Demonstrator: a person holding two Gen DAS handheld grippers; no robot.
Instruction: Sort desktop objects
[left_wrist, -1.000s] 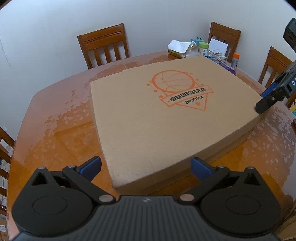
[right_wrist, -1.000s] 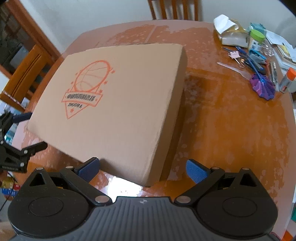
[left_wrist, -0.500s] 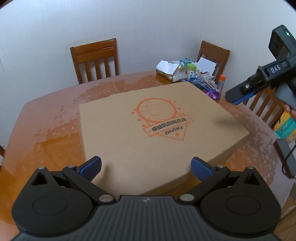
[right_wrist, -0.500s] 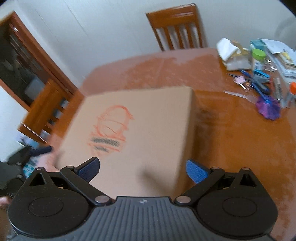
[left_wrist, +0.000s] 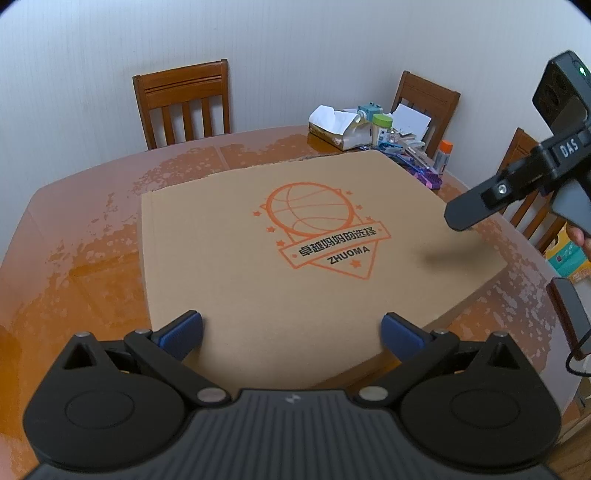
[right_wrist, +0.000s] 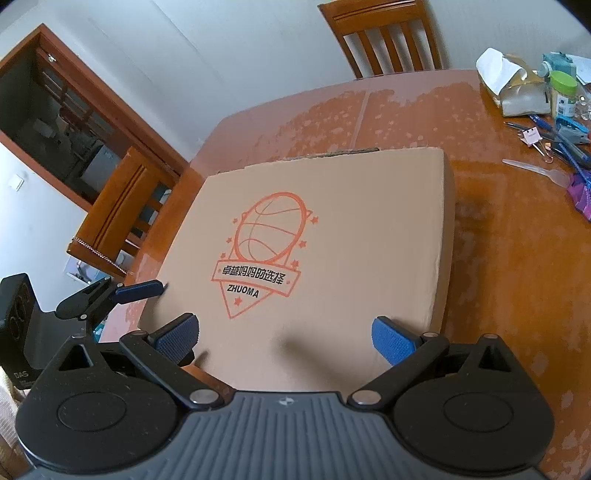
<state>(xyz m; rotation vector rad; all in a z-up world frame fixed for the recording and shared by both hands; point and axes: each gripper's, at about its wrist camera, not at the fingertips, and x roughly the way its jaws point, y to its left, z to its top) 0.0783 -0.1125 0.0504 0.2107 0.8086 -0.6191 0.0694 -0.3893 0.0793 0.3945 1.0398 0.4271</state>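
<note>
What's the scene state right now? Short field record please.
surface: wooden table
main item: flat cardboard box, basketball logo up
left gripper: open, empty, at the box's near edge
right gripper: open, empty, over the box
clutter: tissue pack, green-lid jar, pens, at the far corner
seating: chair

A wooden table (left_wrist: 92, 236) with a worn, blotched glossy finish is seen. Three wooden slat-back chairs are placed around it: one at the far side (left_wrist: 183, 103), two toward the right corner (left_wrist: 424, 98) (left_wrist: 524, 184). A wood-framed glazed cabinet (right_wrist: 62, 110) is noted against the white wall (left_wrist: 295, 55).
</note>
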